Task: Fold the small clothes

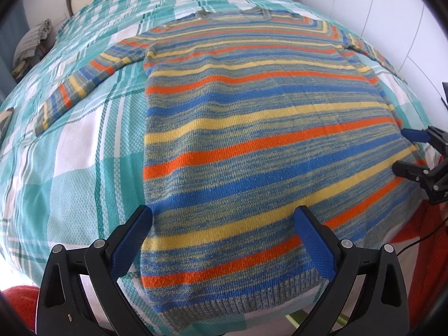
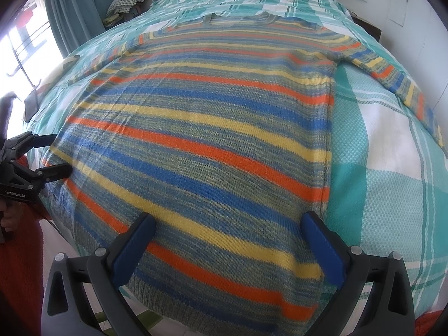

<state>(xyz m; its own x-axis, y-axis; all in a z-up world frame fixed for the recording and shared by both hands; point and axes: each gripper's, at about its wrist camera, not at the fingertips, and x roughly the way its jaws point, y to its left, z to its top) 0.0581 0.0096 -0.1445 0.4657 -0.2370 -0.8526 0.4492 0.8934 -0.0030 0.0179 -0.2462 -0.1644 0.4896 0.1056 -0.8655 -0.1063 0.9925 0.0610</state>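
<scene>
Two claws we hold wide apart and empty, left claw (image 1: 224,224), right claw (image 2: 228,226), over the striped sweater (image 1: 252,145) spread flat on the checked bedspread (image 1: 75,168), "GenRobot.AI" on the left claw.

Bright daylight, blown-out window (image 2: 16,47) at left, heavy fisheye edge bending

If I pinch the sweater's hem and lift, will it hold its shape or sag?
The sweater is probably floppy: it is a soft knit lying flat on the bedspread, so it should sag. The spread sleeves will likely trail. The ribbed hem should grip well in the open left tool.
</scene>
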